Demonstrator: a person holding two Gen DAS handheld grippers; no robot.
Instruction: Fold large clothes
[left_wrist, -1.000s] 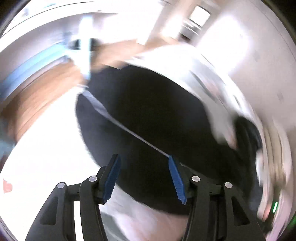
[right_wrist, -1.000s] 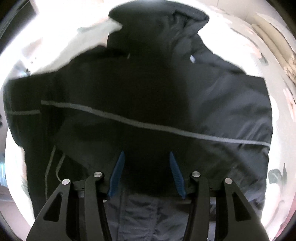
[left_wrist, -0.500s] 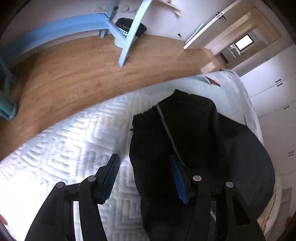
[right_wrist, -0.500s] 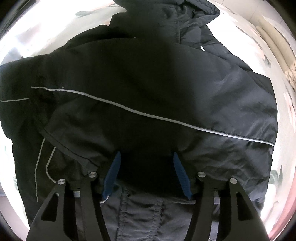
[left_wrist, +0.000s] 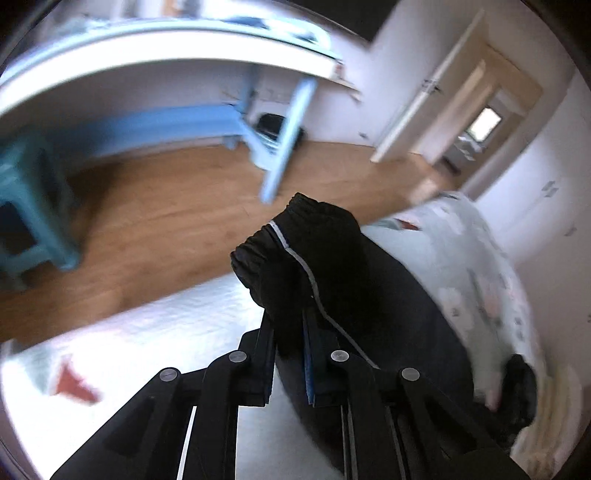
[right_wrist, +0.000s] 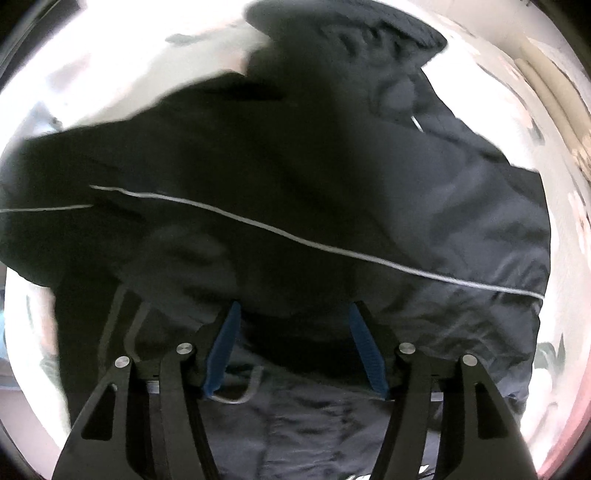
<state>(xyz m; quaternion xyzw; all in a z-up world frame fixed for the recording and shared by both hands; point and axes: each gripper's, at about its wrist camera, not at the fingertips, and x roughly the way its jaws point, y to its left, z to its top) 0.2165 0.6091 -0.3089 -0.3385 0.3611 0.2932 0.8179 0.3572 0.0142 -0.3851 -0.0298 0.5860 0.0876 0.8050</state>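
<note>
A large black jacket (right_wrist: 332, 177) with thin grey piping lies spread on the bed, hood at the far end. My right gripper (right_wrist: 295, 308) hangs close over its lower back. Its jaws are opening, with a dark fold of the fabric between the blue pads (right_wrist: 221, 343), which do not press on it. In the left wrist view my left gripper (left_wrist: 290, 325) is shut on the jacket's sleeve (left_wrist: 306, 251). The gathered cuff sticks up past the fingertips, lifted off the white quilt (left_wrist: 147, 339). The rest of the jacket (left_wrist: 388, 314) trails away to the right.
Beyond the bed's edge lies a wooden floor (left_wrist: 166, 206). On it stand a light blue desk (left_wrist: 284, 147), a teal stool (left_wrist: 33, 206) at the left and a black bin (left_wrist: 273, 125). An open doorway (left_wrist: 476, 125) and white cupboards (left_wrist: 546, 184) are at the far right.
My left gripper has shut on the sleeve and raised it off the quilt, and its view now tilts up toward the room. The right gripper's jaws have spread wider over the jacket.
</note>
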